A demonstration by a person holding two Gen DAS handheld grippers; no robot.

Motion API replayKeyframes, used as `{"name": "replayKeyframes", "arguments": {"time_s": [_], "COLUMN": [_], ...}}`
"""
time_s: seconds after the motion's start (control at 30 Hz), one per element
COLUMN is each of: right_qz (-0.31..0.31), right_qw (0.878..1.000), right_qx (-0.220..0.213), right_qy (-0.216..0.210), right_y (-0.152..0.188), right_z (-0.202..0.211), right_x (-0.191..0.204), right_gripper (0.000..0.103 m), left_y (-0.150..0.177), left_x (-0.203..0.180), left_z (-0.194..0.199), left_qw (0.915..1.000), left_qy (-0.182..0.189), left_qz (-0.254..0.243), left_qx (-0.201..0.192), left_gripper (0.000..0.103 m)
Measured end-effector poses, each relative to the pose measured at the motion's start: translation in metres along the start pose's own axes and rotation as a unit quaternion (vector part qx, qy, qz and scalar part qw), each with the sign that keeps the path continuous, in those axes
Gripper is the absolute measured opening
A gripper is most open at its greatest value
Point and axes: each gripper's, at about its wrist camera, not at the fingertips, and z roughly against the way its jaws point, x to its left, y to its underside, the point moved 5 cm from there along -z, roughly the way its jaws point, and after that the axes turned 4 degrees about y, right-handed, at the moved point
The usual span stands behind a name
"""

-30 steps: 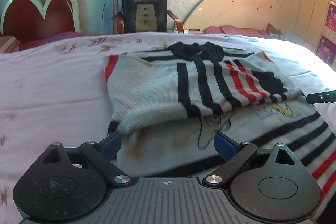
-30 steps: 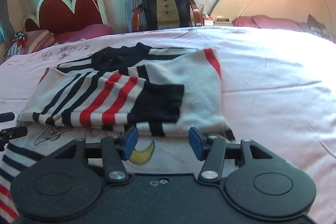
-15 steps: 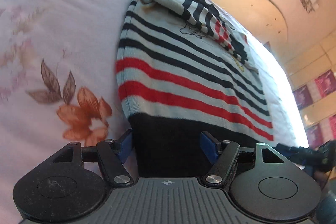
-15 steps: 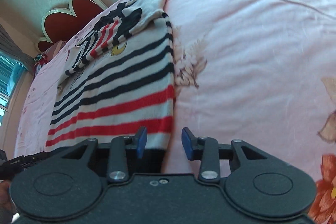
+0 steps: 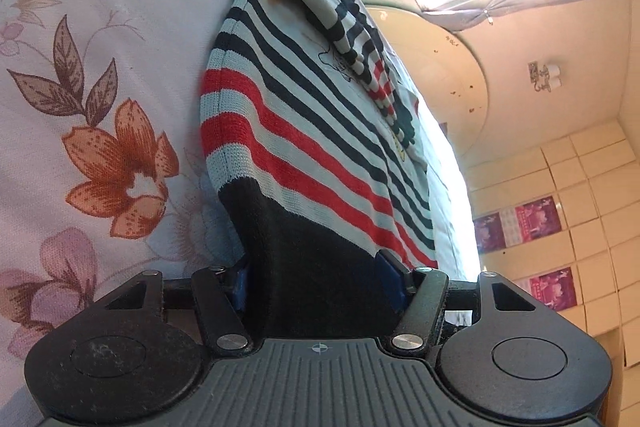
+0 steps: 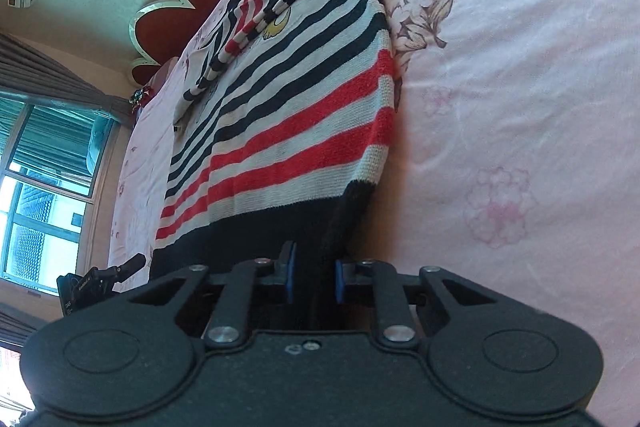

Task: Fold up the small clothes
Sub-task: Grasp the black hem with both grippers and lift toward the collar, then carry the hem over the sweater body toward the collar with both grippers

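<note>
A small knitted sweater (image 5: 320,131) with white, navy and red stripes and a black hem lies on the bed, its sleeves folded across the chest. My left gripper (image 5: 318,281) is at the hem's left corner, its blue pads wide apart with the black hem between them. In the right wrist view the sweater (image 6: 288,131) stretches away from my right gripper (image 6: 312,281). Its pads stand close together on the black hem at the right corner.
The pink floral bedsheet (image 5: 100,87) surrounds the sweater on both sides (image 6: 520,87). A red heart-shaped headboard (image 6: 176,11) and a window (image 6: 40,187) lie beyond. The other gripper's tip (image 6: 120,267) shows at the left of the right wrist view.
Both grippers moved from the folded sleeves back to the hem and tilted. The right pads closed in on the hem corner; the left slid over the hem with its pads apart.
</note>
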Motion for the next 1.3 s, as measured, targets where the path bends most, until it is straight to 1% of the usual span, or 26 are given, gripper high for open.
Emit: {"name": "replayKeyframes", "arguments": {"time_s": [0.03, 0.07, 0.1, 0.13, 0.17, 0.27, 0.33, 0.4, 0.43, 0.47, 0.5, 0.53, 0.57, 0.6, 0.63, 0.73, 0.8, 0.9, 1.0, 1.13, 1.17, 1.23, 1.3], "right_qz": [-0.002, -0.001, 0.000, -0.001, 0.002, 0.024, 0.045, 0.066, 0.067, 0.064, 0.062, 0.057, 0.052, 0.049, 0.053, 0.078, 0.085, 0.088, 0.076, 0.079, 0.073, 0.054, 0.033], "right_qw": [1.000, 1.000, 1.000, 1.000, 1.000, 0.999, 0.998, 0.997, 0.996, 0.996, 0.997, 0.997, 0.998, 0.998, 0.998, 0.995, 0.992, 0.987, 0.983, 0.979, 0.980, 0.982, 0.984], "right_qx": [0.001, 0.001, 0.001, 0.001, 0.000, -0.013, -0.026, -0.047, -0.054, -0.055, -0.050, -0.041, -0.032, -0.028, -0.033, -0.069, -0.096, -0.138, -0.167, -0.189, -0.187, -0.180, -0.174], "right_qy": [0.000, 0.000, 0.002, 0.005, 0.006, 0.020, 0.022, 0.001, -0.004, 0.001, 0.010, 0.017, 0.027, 0.032, 0.027, 0.004, -0.001, -0.005, -0.009, 0.000, 0.004, 0.014, 0.015], "right_y": [0.002, 0.005, 0.006, 0.006, 0.004, 0.000, 0.000, 0.004, 0.006, 0.007, 0.008, 0.007, 0.005, 0.002, -0.002, -0.020, -0.040, -0.080, -0.131, -0.198, -0.215, -0.246, -0.273], "right_z": [-0.001, -0.002, -0.003, -0.005, -0.006, -0.005, 0.005, 0.022, 0.029, 0.030, 0.027, 0.021, 0.014, 0.009, 0.009, 0.023, 0.030, 0.038, 0.040, 0.026, 0.019, 0.000, -0.021], "right_x": [0.001, -0.001, -0.002, -0.002, -0.001, 0.005, 0.013, 0.020, 0.019, 0.016, 0.010, 0.005, 0.000, -0.001, 0.003, 0.025, 0.038, 0.054, 0.069, 0.088, 0.090, 0.087, 0.079], "right_gripper": [0.019, 0.019, 0.015, 0.009, 0.007, 0.006, 0.006, 0.006, 0.006, 0.006, 0.006, 0.006, 0.006, 0.006, 0.006, 0.006, 0.006, 0.006, 0.006, 0.006, 0.006, 0.006, 0.006], "left_y": [-0.001, -0.001, -0.002, -0.002, -0.002, -0.006, -0.007, -0.006, -0.005, -0.004, -0.003, -0.003, -0.003, -0.005, -0.008, -0.023, -0.043, -0.089, -0.142, -0.207, -0.224, -0.254, -0.281], "left_x": [-0.002, -0.004, -0.006, -0.007, -0.007, -0.015, -0.027, -0.035, -0.033, -0.028, -0.018, -0.009, -0.004, -0.005, -0.009, -0.033, -0.051, -0.074, -0.093, -0.107, -0.105, -0.097, -0.086], "left_z": [-0.003, -0.005, -0.009, -0.013, -0.018, -0.019, -0.004, 0.019, 0.025, 0.025, 0.021, 0.016, 0.012, 0.011, 0.011, 0.016, 0.019, 0.017, 0.000, -0.037, -0.048, -0.072, -0.098], "left_qw": [1.0000, 1.0000, 0.9997, 0.9990, 0.9979, 0.9958, 0.9949, 0.9939, 0.9931, 0.9922, 0.9904, 0.9900, 0.9902, 0.9902, 0.9903, 0.9899, 0.9877, 0.9840, 0.9826, 0.9823, 0.9840, 0.9863, 0.9874], "left_qy": [0.000, -0.005, -0.019, -0.038, -0.057, -0.072, -0.059, -0.044, -0.054, -0.072, -0.101, -0.116, -0.119, -0.117, -0.112, -0.078, -0.058, -0.038, -0.032, -0.043, -0.046, -0.065, -0.084], "left_qz": [-0.003, -0.006, -0.014, -0.023, -0.031, -0.058, -0.080, -0.087, -0.085, -0.084, -0.082, -0.071, -0.062, -0.061, -0.060, -0.067, -0.074, -0.083, -0.085, -0.097, -0.091, -0.077, -0.068], "left_qx": [-0.001, -0.003, -0.004, 0.001, 0.007, 0.002, -0.020, -0.052, -0.060, -0.056, -0.047, -0.039, -0.040, -0.048, -0.056, -0.098, -0.125, -0.153, -0.162, -0.155, -0.147, -0.131, -0.116], "left_gripper": [0.061, 0.054, 0.044, 0.018, 0.008, 0.008, 0.007, 0.007, 0.007, 0.006, 0.006, 0.006, 0.006, 0.006, 0.006, 0.006, 0.006, 0.006, 0.006, 0.006, 0.006, 0.006, 0.006]}}
